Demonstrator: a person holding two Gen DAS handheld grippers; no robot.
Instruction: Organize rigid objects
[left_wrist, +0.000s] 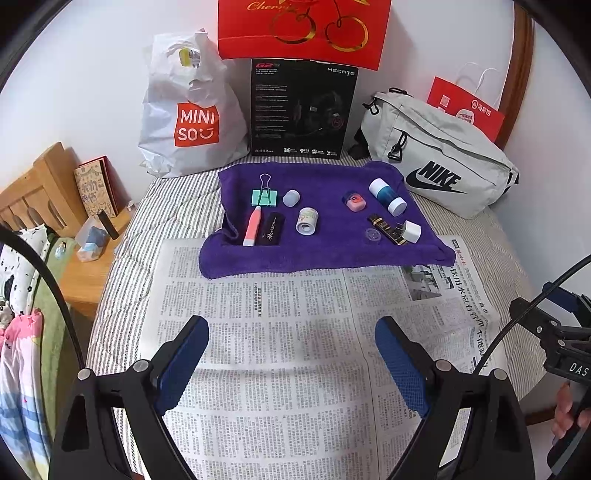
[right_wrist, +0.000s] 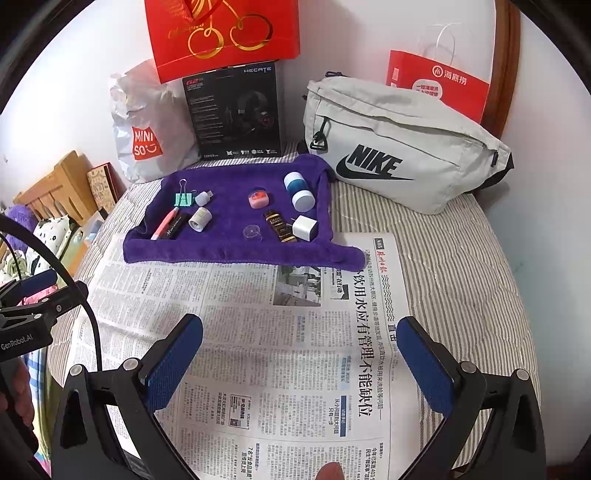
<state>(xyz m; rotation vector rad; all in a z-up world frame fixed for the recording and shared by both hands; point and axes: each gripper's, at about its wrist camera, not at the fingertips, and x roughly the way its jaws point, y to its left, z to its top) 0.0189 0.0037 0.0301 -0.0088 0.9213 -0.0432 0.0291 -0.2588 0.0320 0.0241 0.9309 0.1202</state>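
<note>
We hold both grippers back over the newspaper (left_wrist: 280, 332), near the bed's front edge, so every item stays in sight. The left gripper (left_wrist: 291, 354) and right gripper (right_wrist: 301, 354) have fingers spread wide, grasping nothing. The small rigid objects lie scattered on the purple towel (left_wrist: 325, 254) further back: binder clip (left_wrist: 264, 195) toward its left edge, white charger (right_wrist: 304, 227) toward its right.

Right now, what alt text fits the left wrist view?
An open hand-held gripper hovers over a newspaper on a striped bed; beyond it, a purple towel holds small items, including a binder clip and a white charger.
</note>
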